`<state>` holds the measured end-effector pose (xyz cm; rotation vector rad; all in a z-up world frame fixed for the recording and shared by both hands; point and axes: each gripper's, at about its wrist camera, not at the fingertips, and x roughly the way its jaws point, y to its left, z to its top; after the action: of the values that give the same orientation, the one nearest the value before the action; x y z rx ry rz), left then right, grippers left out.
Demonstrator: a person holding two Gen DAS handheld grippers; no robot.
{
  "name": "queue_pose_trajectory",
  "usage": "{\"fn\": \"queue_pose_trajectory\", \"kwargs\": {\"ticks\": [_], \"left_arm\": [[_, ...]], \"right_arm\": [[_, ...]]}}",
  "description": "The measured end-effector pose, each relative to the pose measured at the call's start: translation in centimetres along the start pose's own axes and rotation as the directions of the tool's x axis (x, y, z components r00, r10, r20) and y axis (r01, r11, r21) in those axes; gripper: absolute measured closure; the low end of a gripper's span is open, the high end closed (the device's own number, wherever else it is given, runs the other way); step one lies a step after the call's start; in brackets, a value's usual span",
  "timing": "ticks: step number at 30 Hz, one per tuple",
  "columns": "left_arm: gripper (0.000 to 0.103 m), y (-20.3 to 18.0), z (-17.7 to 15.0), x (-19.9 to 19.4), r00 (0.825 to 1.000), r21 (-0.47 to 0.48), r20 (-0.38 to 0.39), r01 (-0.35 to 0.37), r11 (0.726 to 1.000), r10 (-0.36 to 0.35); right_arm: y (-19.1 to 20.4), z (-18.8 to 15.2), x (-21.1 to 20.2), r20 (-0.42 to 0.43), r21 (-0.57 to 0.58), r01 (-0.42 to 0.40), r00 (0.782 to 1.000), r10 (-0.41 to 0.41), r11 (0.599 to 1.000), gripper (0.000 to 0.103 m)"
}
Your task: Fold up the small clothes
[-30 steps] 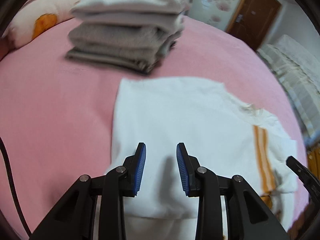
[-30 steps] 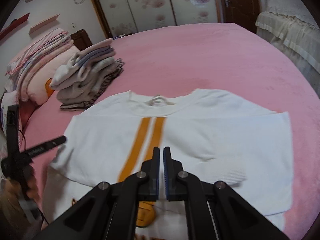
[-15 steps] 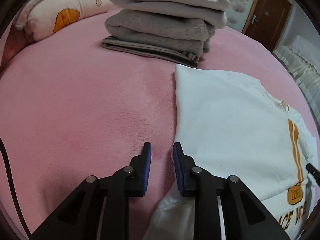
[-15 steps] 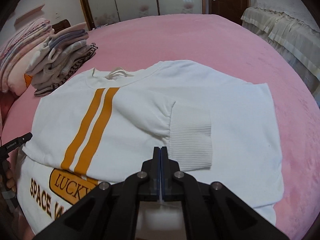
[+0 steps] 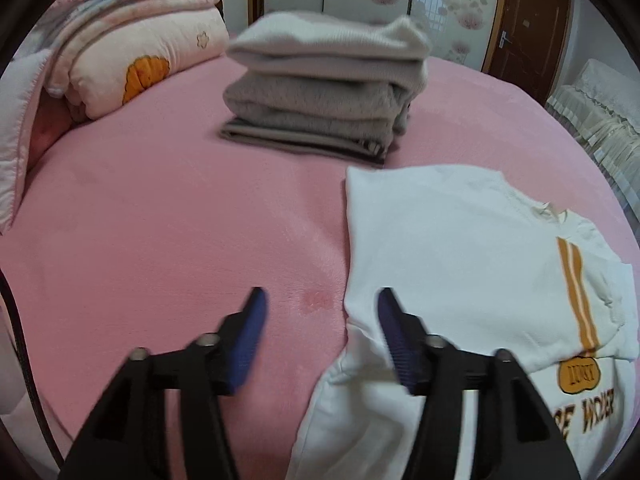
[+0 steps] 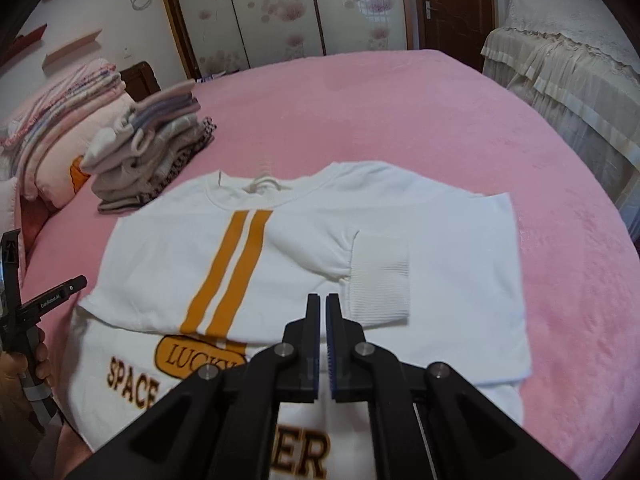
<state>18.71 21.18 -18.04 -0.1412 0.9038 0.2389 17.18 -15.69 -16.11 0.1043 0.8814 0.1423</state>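
Note:
A white sweatshirt (image 6: 440, 248) with two orange stripes and brown lettering lies face up on the pink bed, both sleeves folded in over the chest; its ribbed cuff (image 6: 380, 276) lies just ahead of my right gripper. In the left wrist view the sweatshirt (image 5: 448, 248) lies to the right. My left gripper (image 5: 320, 300) is open and empty, over the sweatshirt's left edge and the bed. My right gripper (image 6: 323, 300) is shut on nothing, just above the sweatshirt's middle. The left gripper also shows at the right wrist view's left edge (image 6: 44, 304).
A stack of folded grey and cream clothes (image 5: 324, 92) sits on the pink bed (image 5: 160, 220) behind the sweatshirt; it also shows in the right wrist view (image 6: 148, 152). Folded quilts and a pillow (image 5: 132, 44) lie at the far left. A cream-covered piece of furniture (image 6: 568, 80) stands right.
My left gripper has opened wide and pulled back left off the sweatshirt. My right gripper stayed shut and shifted slightly over the sweatshirt's middle.

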Motion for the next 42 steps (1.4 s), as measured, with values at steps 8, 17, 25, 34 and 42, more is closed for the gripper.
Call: {"fn": "queue_pose_trajectory", "kwargs": {"ticks": [8, 17, 25, 34, 42], "left_arm": [[0.018, -1.8, 0.1, -8.5, 0.995, 0.080, 0.099, -0.002, 0.997, -0.006], [0.002, -3.4, -1.0, -15.7, 0.986, 0.076, 0.150, 0.055, 0.996, -0.066], [0.002, -3.6, -3.5, -18.3, 0.986, 0.092, 0.138, 0.080, 0.993, -0.093], [0.002, -2.3, -6.9, -20.2, 0.974, 0.138, 0.158, 0.142, 0.980, -0.163], [0.002, 0.3, -9.2, -20.3, 0.978, 0.106, 0.115, 0.161, 0.981, -0.173]], "right_arm": [[-1.3, -1.6, -6.5, 0.047, 0.045, 0.004, 0.999, -0.006, 0.999, 0.100], [-1.2, -3.5, -12.5, 0.109, 0.051, -0.013, 0.994, 0.007, 0.999, 0.100], [-1.1, -5.8, -16.7, 0.163, 0.038, 0.005, 0.987, -0.011, 0.999, 0.061], [-1.4, -8.6, -19.2, 0.186, 0.030, 0.008, 0.982, -0.013, 1.000, 0.057], [-2.2, -11.3, -20.1, 0.167, 0.007, 0.042, 0.985, -0.043, 0.999, 0.057]]}}
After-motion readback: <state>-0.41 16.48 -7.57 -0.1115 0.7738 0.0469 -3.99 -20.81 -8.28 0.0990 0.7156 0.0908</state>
